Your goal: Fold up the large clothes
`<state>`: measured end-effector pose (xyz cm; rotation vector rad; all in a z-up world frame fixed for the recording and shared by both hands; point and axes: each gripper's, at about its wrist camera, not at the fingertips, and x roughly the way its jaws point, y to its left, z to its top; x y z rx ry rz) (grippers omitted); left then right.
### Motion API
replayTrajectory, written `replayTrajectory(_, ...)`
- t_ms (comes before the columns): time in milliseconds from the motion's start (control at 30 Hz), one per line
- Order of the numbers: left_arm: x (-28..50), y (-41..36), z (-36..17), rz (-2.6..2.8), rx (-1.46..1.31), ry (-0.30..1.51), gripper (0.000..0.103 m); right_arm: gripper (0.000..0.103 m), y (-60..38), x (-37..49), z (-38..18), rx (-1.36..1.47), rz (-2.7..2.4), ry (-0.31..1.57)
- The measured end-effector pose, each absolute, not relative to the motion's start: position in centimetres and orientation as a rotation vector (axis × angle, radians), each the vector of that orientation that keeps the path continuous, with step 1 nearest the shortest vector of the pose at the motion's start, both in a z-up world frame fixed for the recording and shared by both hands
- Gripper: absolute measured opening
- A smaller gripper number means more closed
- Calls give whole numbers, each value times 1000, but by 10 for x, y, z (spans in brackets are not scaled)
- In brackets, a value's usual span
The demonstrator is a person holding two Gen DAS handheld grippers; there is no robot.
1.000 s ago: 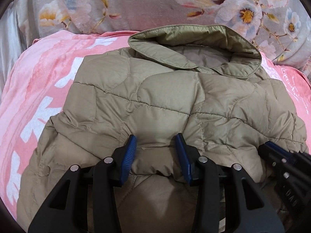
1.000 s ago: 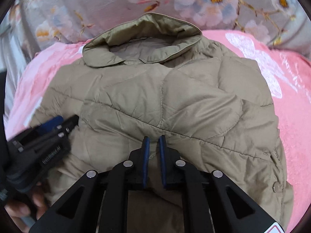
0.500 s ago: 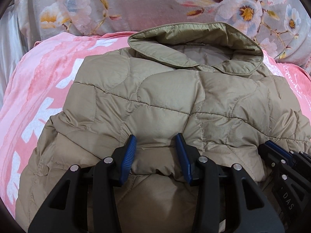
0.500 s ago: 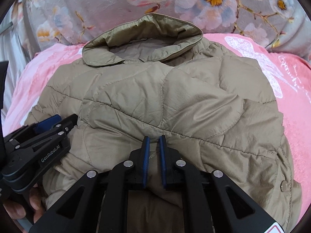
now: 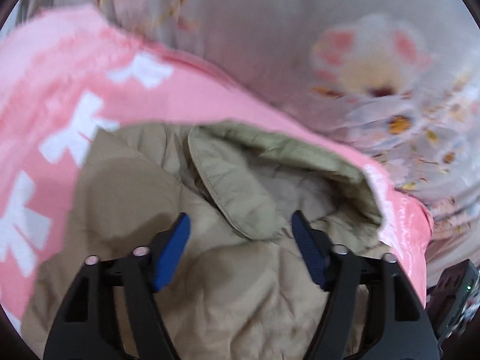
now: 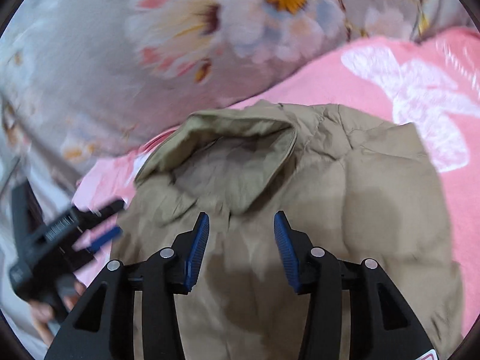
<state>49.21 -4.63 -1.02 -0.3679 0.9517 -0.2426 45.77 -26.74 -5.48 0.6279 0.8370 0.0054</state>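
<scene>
Pink bedding with white bow-like prints [image 5: 90, 69] covers the surface under everything, blurred in both views. Nearest the left wrist camera, the left gripper [image 5: 240, 225] stands with its blue-padded fingers [image 5: 172, 250] spread wide, nothing between them. The right gripper [image 6: 239, 223] is likewise spread apart and empty. Below both lies the tan quilted puffer jacket [image 6: 375, 210], flat on the pink bedding, its collar [image 5: 240, 198] folded outward just past the fingertips. Beyond the collar, a grey cover printed with large pink and white flowers [image 6: 180, 30] rises along the far side.
</scene>
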Motion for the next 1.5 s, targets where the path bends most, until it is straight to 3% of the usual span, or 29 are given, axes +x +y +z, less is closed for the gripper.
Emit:
replayTrajectory(33, 499, -50, -20, -227, -365, 976, 48, 43, -268, 464, -58, 637, 3, 839)
replayTrajectory(100, 501, -54, -30, -214, -339, 978, 26, 19, -267, 473, -69, 639, 3, 855)
replayTrajectory(133, 501, -56, -33, -215, -322, 972, 22, 7, -266, 475, -73, 632, 6, 863)
replayTrajectory(333, 490, -54, -47, -237, -264, 920, 13, 0, -266, 462, -85, 488, -57, 852)
replayTrajectory(700, 489, -64, -53, -210, -166, 903, 13, 0, -256, 465, -100, 386, -107, 907)
replayTrajectory(867, 464, -46, -24, -224, -113, 853, 13, 2, -266, 436, -69, 378, -113, 843)
replayTrajectory(967, 469, -32, 12, -217, -120, 784, 19, 11, -272, 445, -31, 332, -141, 758)
replayTrajectory(1067, 502, -32, 48, -208, -188, 741, 38, 11, -277, 482, -3, 369, -122, 702)
replayTrajectory(1133, 527, -36, 57, -190, -227, 749, 38, 11, -280, 505, 0, 401, -116, 684)
replayTrajectory(1233, 556, -46, 50, -156, -290, 769, 38, 11, -276, 537, -21, 404, -116, 744)
replayTrajectory(1400, 565, -71, -6, -189, -200, 914, 35, 9, -254, 536, -57, 241, -65, 840)
replayTrajectory(1500, 549, -74, -22, -195, -126, 917, 34, 0, -253, 521, -68, 167, -76, 864)
